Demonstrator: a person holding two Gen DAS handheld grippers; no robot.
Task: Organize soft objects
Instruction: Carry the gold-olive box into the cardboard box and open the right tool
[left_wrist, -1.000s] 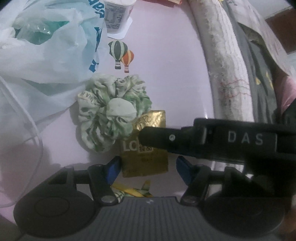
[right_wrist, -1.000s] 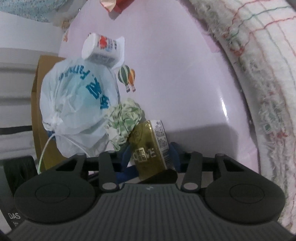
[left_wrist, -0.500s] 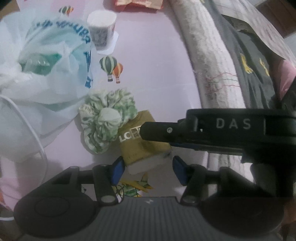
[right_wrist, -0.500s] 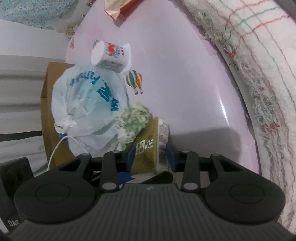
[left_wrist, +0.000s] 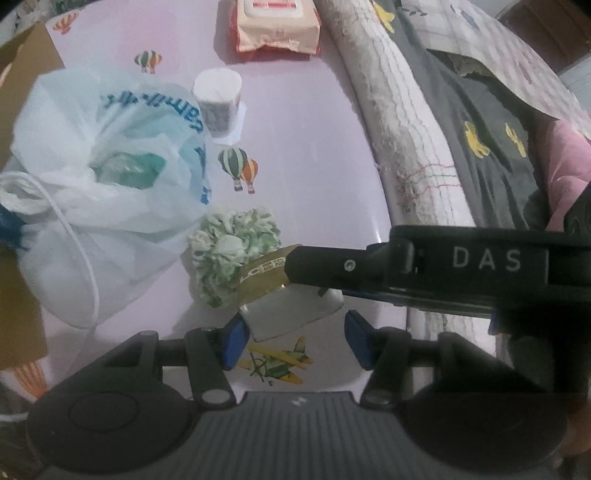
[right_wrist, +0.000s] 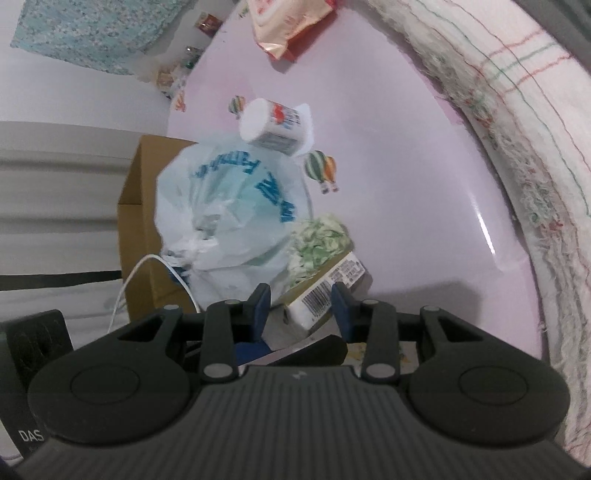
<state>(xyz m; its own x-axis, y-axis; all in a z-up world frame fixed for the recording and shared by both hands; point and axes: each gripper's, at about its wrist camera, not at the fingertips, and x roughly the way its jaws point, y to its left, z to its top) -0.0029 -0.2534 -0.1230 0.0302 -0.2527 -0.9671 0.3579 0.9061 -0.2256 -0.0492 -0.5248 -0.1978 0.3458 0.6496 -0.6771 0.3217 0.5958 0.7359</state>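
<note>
The right hand-held gripper (right_wrist: 301, 308) pinches a gold tissue pack (right_wrist: 325, 286) between its blue pads and holds it clear of the pink tabletop (left_wrist: 314, 155). The left hand-held gripper (left_wrist: 291, 338) stands spread just under this pack with nothing between its jaws. I judge that the task is at an early stage: one soft thing is picked up, and no sorted pile or place is visible. Just beside the pack lies a green and white scrunchie (left_wrist: 232, 258), which touches a white plastic bag (left_wrist: 107, 192); both are not yet moved. Farther away stand a white cup (left_wrist: 218, 99) and an orange wipes packet (left_wrist: 277, 26). To the left the bag and a cardboard box (right_wrist: 144, 221) close the way, and to the right a rolled white blanket (left_wrist: 399, 140) borders the tabletop. The open room is the bare pink strip between them.
</note>
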